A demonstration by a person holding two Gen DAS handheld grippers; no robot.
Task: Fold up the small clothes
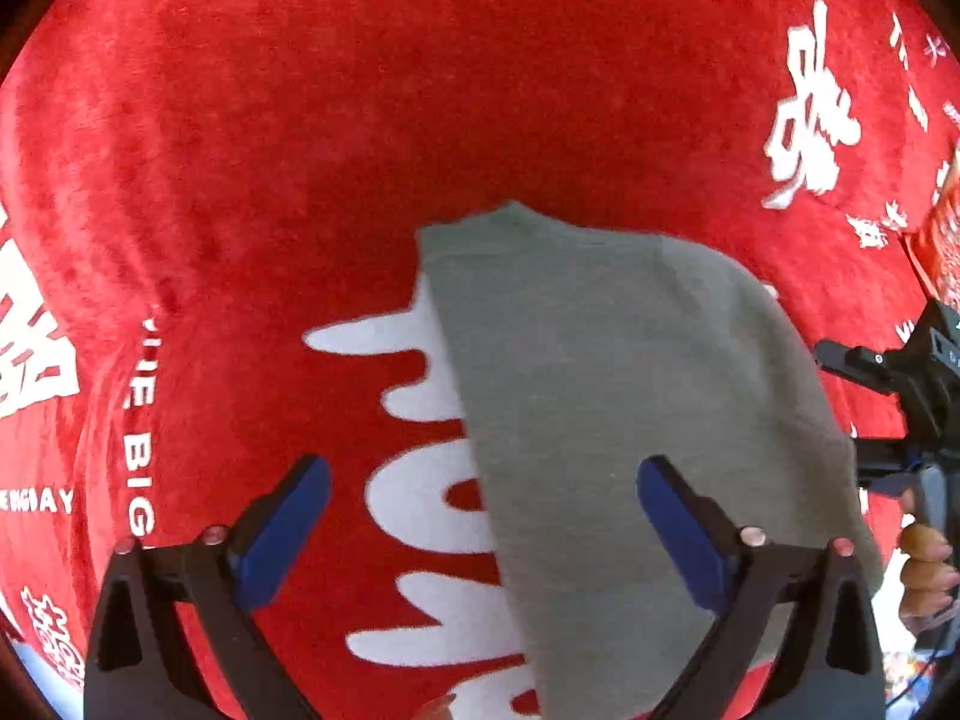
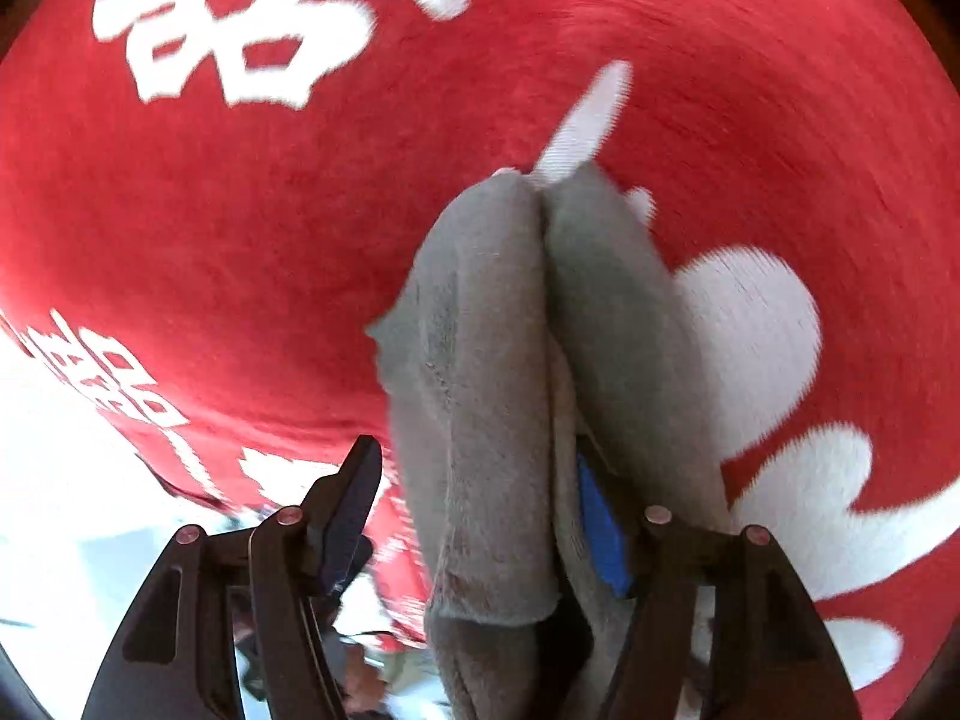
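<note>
A small grey garment (image 1: 630, 396) lies folded on the red cloth, stretching from the middle toward the lower right in the left wrist view. My left gripper (image 1: 483, 504) is open above it; its left finger is over the red cloth, its right finger over the grey fabric, holding nothing. In the right wrist view the grey garment (image 2: 498, 372) is bunched and draped between the fingers. My right gripper (image 2: 480, 516) has its jaws apart, and the fabric hangs over the blue pad of the right finger (image 2: 600, 528). The right gripper also shows at the right edge of the left wrist view (image 1: 900, 420).
A red plush cloth (image 1: 360, 120) with large white characters and letters covers the table. Its edge and a bright floor show at the lower left of the right wrist view (image 2: 78, 480). A hand (image 1: 927, 564) holds the right gripper's handle.
</note>
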